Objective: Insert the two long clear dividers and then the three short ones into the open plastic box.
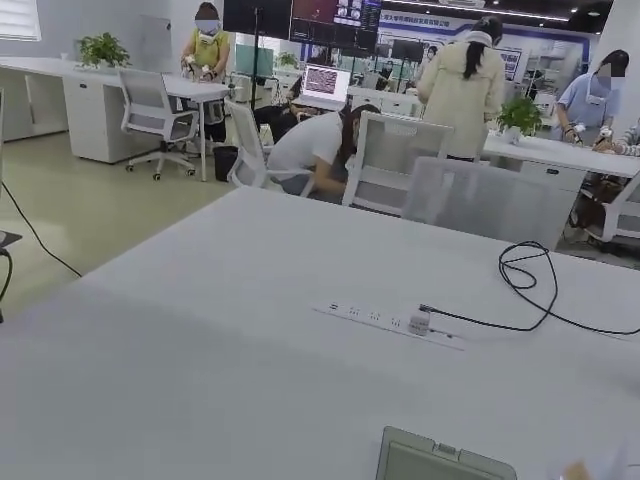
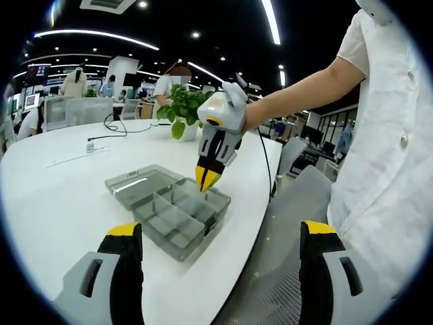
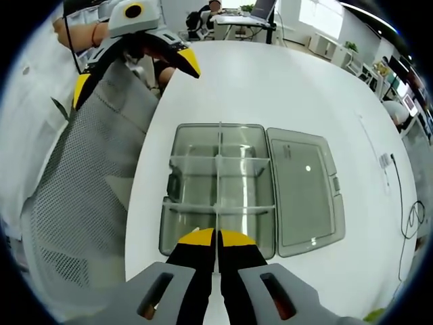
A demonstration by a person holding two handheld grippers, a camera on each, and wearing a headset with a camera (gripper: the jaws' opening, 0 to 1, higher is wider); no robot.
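White bench [image 1: 250, 300] | right tongs [image 3: 216, 238] together over box [image 3: 166, 233], left tongs [image 2: 221, 229] apart | likely seating dividers [image 3: 196, 160] | next: press flush into slots

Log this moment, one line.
right gripper: shut, tips at centre divider | left gripper: open, clear of box | lid: open, flat on table

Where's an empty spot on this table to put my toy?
The white table is bare beyond the clear grey plastic box, and between its open lid and the white power strip. It is crowded at the box and around the looped black cable.
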